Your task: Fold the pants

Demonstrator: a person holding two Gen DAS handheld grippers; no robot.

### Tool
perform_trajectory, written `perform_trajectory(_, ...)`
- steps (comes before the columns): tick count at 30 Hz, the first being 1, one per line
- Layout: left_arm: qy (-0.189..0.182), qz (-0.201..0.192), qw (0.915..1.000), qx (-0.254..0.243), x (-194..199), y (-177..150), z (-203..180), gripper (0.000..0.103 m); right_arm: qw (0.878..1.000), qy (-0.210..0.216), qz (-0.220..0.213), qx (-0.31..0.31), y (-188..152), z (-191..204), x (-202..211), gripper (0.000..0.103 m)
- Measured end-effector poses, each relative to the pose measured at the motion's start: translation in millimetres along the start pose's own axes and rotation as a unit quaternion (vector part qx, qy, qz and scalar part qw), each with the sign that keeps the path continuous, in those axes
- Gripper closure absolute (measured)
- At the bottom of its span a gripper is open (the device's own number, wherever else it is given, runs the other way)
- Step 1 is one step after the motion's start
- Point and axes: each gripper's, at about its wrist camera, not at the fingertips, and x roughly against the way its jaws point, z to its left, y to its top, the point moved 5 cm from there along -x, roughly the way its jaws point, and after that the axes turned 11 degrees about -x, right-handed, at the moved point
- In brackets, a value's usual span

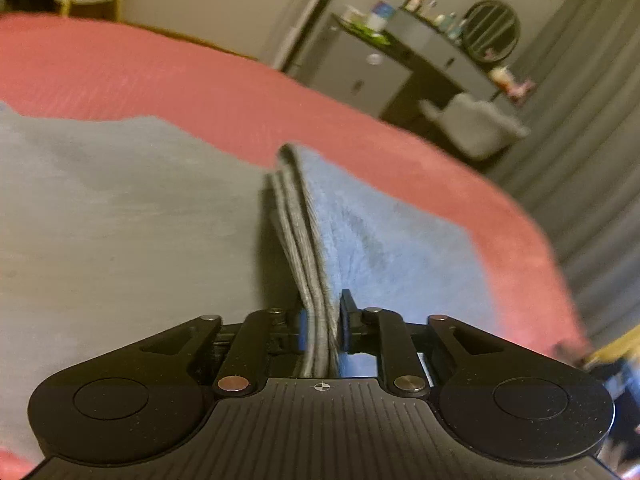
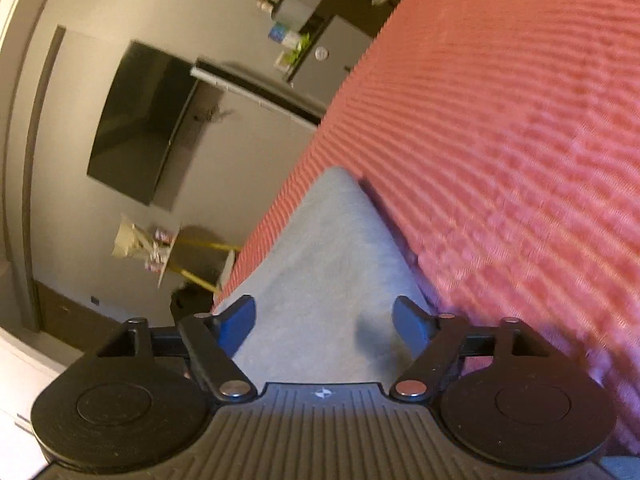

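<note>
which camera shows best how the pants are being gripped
The left wrist view: the left gripper is shut on a stacked edge of the grey pants. The right wrist view only shows the open right gripper over flat fabric, gripping nothing.

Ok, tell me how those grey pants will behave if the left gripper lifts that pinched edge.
The pants look soft and floppy: the layers stacked in the left gripper curve and sag. They would likely drape, not hold shape. The knit looks grippy on the red ribbed cover, so dragging may bunch it.

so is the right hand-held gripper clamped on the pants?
No, the right hand-held gripper is open, its fingers spread either side of the grey pants without pinching them.
</note>
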Motion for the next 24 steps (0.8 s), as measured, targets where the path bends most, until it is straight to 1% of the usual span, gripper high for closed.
perform_trajectory(1,0.008,0.001,1.0000,-0.001,0.6,-7.7,6.2,0.076,1.000,-0.006,0.006,0.006,-1.7,1.2,-3.1,0.023)
perform_trajectory(2,0.007,0.000,1.0000,0.003,1.2,-14.6,11.5,0.072,1.000,-0.013,0.009,0.013,-3.1,2.7,-5.5,0.023)
perform_trajectory(3,-0.002,-0.007,0.9999,0.013,1.0,-21.8,16.1,0.069,1.000,-0.019,0.012,0.019,-4.9,4.7,-6.8,0.023)
perform_trajectory(4,-0.007,-0.013,0.9997,0.020,3.5,-26.2,19.7,0.069,0.999,-0.025,0.012,0.024,-6.1,5.8,-8.8,0.023)
perform_trajectory(5,-0.010,-0.018,0.9994,0.027,2.6,-28.1,20.8,0.068,0.999,-0.031,0.010,0.030,-8.5,6.0,-9.8,0.023)
perform_trajectory(8,-0.029,-0.027,0.9986,0.035,-1.7,-22.8,15.9,0.053,0.998,-0.050,0.003,0.045,-12.3,10.6,-12.3,0.024)
perform_trajectory(9,-0.033,-0.031,0.9984,0.034,-3.1,-21.1,14.0,0.053,0.997,-0.054,0.001,0.052,-13.7,11.8,-12.6,0.026)
perform_trajectory(10,-0.032,-0.036,0.9983,0.031,-4.9,-21.2,11.0,0.053,0.996,-0.059,-0.002,0.061,-15.4,13.5,-13.2,0.033)
perform_trajectory(11,-0.029,-0.039,0.9985,0.026,-6.3,-22.0,10.4,0.053,0.995,-0.066,-0.006,0.072,-17.0,13.9,-12.9,0.042)
perform_trajectory(12,-0.022,-0.039,0.9989,0.015,-6.8,-23.8,10.5,0.057,0.994,-0.075,-0.010,0.082,-18.7,14.9,-13.5,0.048)
perform_trajectory(13,-0.016,-0.034,0.9993,0.004,-9.1,-24.3,10.7,0.059,0.991,-0.088,-0.016,0.096,-20.6,17.6,-14.9,0.058)
perform_trajectory(15,-0.010,-0.033,0.9993,-0.013,-12.0,-21.0,11.2,0.063,0.985,-0.116,-0.023,0.122,-23.2,23.0,-19.4,0.063)
perform_trajectory(16,-0.014,-0.031,0.9993,-0.014,-12.3,-19.2,12.2,0.063,0.981,-0.131,-0.025,0.138,-24.5,26.5,-23.6,0.067)
perform_trajectory(18,-0.021,-0.026,0.9994,-0.006,-12.0,-17.4,16.6,0.065,0.967,-0.167,-0.031,0.190,-27.6,36.3,-38.3,0.071)
perform_trajectory(20,-0.028,-0.023,0.9993,-0.004,-13.7,-16.1,20.6,0.065,0.948,-0.198,-0.037,0.246,-28.8,47.1,-57.1,0.074)
perform_trajectory(22,-0.037,-0.023,0.9990,-0.007,-16.4,-15.3,21.5,0.065,0.923,-0.231,-0.034,0.307,-27.4,58.7,-84.5,0.074)
perform_trajectory(24,-0.045,-0.021,0.9987,-0.010,-17.7,-14.2,23.4,0.066,0.907,-0.255,-0.031,0.334,-17.7,65.4,-111.0,0.074)
